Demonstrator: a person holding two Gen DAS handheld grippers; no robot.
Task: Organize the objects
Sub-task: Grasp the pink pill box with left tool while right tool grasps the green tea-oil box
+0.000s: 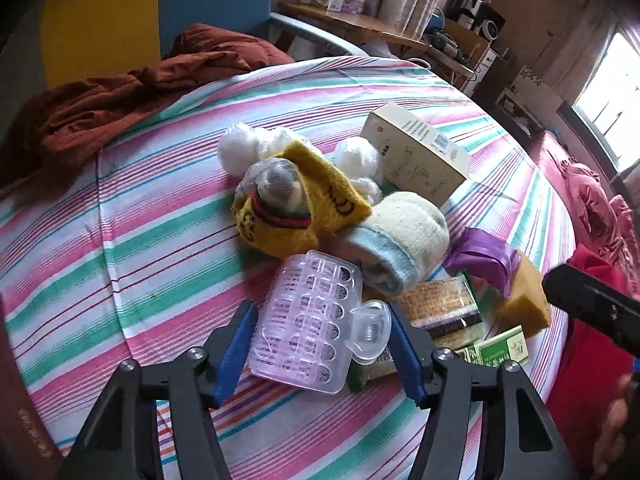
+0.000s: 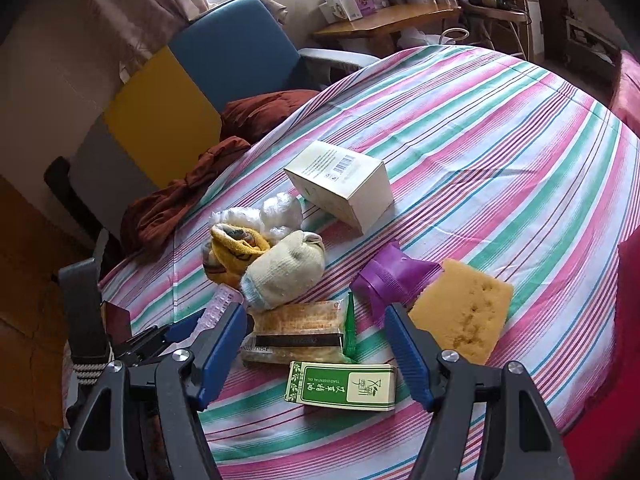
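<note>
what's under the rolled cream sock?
The cream sock lies across the top edge of a clear-wrapped orange packet, beside the yellow knit. Whatever is under its middle is hidden.

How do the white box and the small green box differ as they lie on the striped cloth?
The white box is bulkier and plain cream with a barcode; the green box is slim and flat, with white lettering. The white box sits beyond the pile; the green box lies between the right gripper's fingers, untouched. Both are closed cartons.

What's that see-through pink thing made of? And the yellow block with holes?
The see-through pink thing looks like hard plastic: glossy, clear with a pink tint, moulded in rows of small cells. The yellow block looks like a foam sponge: matt and rough, with small pits in its face.
</note>
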